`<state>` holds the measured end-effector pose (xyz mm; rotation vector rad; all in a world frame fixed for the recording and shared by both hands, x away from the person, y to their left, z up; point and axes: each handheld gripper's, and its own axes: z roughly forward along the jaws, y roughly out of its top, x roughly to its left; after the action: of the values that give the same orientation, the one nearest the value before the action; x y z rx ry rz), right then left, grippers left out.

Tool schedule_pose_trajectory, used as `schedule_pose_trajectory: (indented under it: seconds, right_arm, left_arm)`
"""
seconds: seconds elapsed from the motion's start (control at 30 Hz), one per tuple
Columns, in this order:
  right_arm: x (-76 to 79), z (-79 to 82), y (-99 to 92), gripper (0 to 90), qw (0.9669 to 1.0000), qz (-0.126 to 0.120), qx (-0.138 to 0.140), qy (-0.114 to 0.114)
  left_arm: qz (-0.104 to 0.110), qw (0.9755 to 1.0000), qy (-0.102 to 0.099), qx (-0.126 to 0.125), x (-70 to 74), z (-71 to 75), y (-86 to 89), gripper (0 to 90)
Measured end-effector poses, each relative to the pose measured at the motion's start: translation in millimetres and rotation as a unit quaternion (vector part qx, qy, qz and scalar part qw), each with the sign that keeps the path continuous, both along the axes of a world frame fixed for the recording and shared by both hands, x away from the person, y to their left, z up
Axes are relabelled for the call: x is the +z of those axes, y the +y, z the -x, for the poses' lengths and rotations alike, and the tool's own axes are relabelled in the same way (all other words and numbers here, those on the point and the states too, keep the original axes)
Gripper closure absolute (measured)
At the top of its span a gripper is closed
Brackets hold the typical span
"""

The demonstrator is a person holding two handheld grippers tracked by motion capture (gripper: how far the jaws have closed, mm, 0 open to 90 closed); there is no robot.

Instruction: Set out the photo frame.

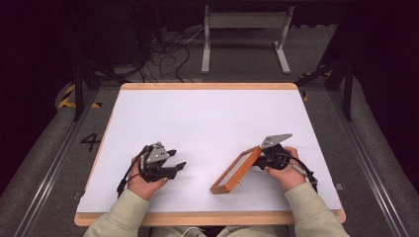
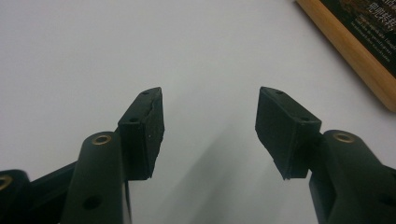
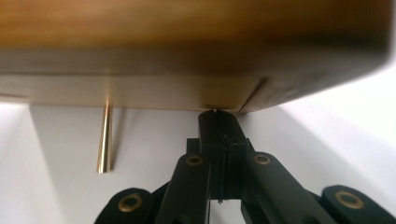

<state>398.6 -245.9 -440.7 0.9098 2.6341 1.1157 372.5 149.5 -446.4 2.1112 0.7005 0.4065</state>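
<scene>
High view: one wooden frame [image 1: 236,172], two tools.

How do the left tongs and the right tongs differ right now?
The left tongs stand open with nothing between them, while the right tongs are shut. The left tongs hover over bare white table; the right tongs meet the edge of the wooden frame, which is tipped up on its side. Both are black and hand-held.

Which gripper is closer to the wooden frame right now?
Right. The right gripper is against the wooden frame's edge, jaws shut; the left gripper sits open, well apart to its left.
</scene>
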Motion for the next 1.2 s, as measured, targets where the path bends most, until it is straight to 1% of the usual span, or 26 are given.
schedule_pose_trajectory:
  seconds: [0.2, 0.23, 0.33, 0.37, 0.43, 0.6, 0.67, 0.8, 0.93, 1.1, 1.2]
  right_arm:
    - [-1.2, -9.3, 7.9, 90.0, 1.0, -0.006, 0.002, -0.002]
    - [-1.1, -12.7, 11.2, 90.0, 1.0, -0.006, 0.004, -0.002]
    - [-0.4, -15.6, 15.0, 90.0, 1.0, -0.001, 0.007, -0.005]
    - [-0.4, -18.6, 19.3, 90.0, 0.9999, -0.002, 0.01, -0.006]
    - [-0.5, -20.4, 21.4, 90.0, 0.9999, -0.002, 0.011, -0.007]
    - [-2.0, -28.1, 32.0, 90.0, 0.9998, -0.011, 0.018, -0.003]
    - [-1.2, -29.4, 34.7, 90.0, 0.9997, -0.012, 0.022, -0.005]
    - [-0.3, -31.5, 42.0, 90.0, 0.999, -0.026, 0.035, -0.005]
    - [-0.4, -31.6, 49.4, 90.0, 0.9982, -0.033, 0.049, -0.006]
    - [1.1, -28.8, 51.0, 90.0, 0.9972, -0.043, 0.06, -0.006]
    - [2.3, -27.4, 48.6, 90.0, 0.9972, -0.047, 0.057, -0.008]
  left_arm:
    - [-0.001, 1.0, -0.001, 0.008, -0.4, 3.4, 5.0, 42.5]
    - [-0.002, 0.9999, -0.001, 0.01, -0.3, 4.4, 7.1, 42.5]
    - [-0.002, 0.9999, 0.0, 0.014, -0.9, 5.3, 8.5, 42.5]
    - [-0.002, 0.9999, 0.0, 0.016, -1.2, 6.1, 9.7, 42.5]
    - [-0.002, 0.9999, 0.0, 0.016, -1.2, 6.5, 10.2, 42.5]
    - [-0.002, 0.9998, 0.001, 0.019, -1.5, 6.9, 12.3, 42.5]
    - [-0.001, 0.9998, 0.001, 0.019, -1.6, 6.7, 12.4, 42.5]
    - [-0.003, 0.9998, 0.001, 0.018, -1.7, 6.6, 11.5, 42.5]
    - [-0.001, 0.9999, 0.001, 0.015, -1.6, 5.9, 10.4, 42.5]
    - [-0.001, 0.9999, 0.001, 0.011, -2.0, 5.2, 8.8, 42.5]
    - [0.0, 1.0, 0.001, 0.01, -1.6, 4.6, 8.2, 42.5]
